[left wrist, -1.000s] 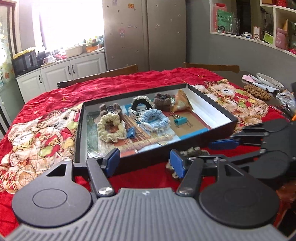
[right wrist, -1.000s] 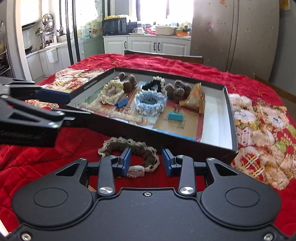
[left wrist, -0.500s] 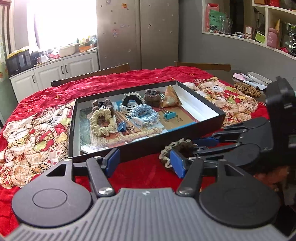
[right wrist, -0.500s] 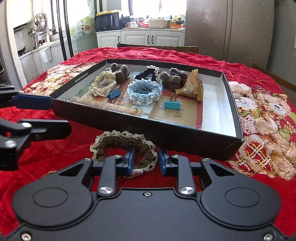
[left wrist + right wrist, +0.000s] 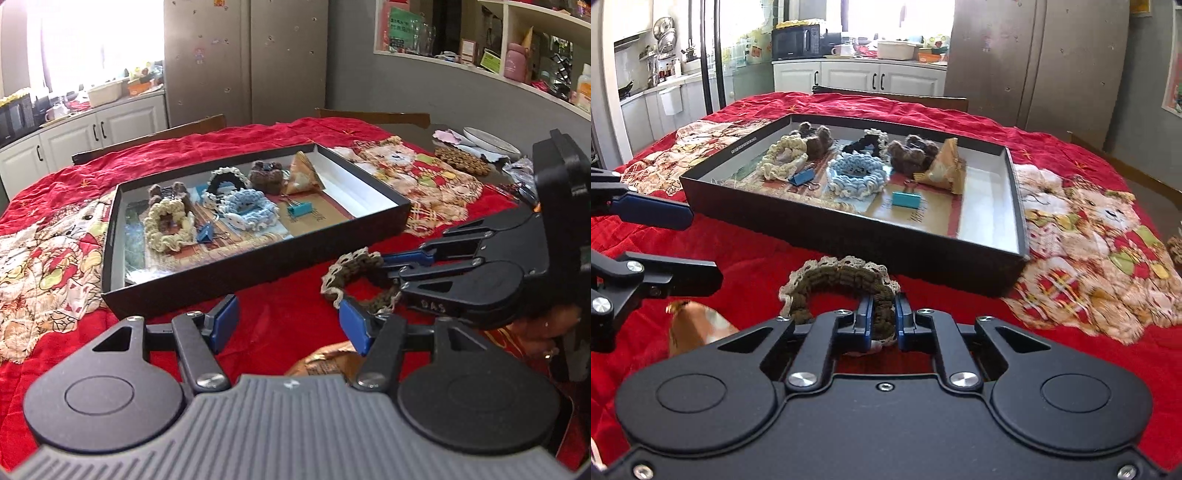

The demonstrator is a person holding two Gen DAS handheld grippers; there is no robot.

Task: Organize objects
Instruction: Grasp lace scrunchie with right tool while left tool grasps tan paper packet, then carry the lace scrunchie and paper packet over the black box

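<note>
A brown crocheted scrunchie with cream edging lies on the red tablecloth in front of the black tray. My right gripper is shut on its near side; it also shows in the left wrist view gripping the scrunchie. My left gripper is open and empty above the cloth, just left of the scrunchie. The tray holds several crocheted scrunchies, two binder clips and a gold triangular packet.
A gold-orange packet lies on the cloth near my left gripper, also seen under it. A plate and a woven coaster sit at the far right table edge. Chairs stand behind the table.
My right gripper's jaws have closed from open around the brown scrunchie to shut on it. My left gripper has drawn back and stayed open.
</note>
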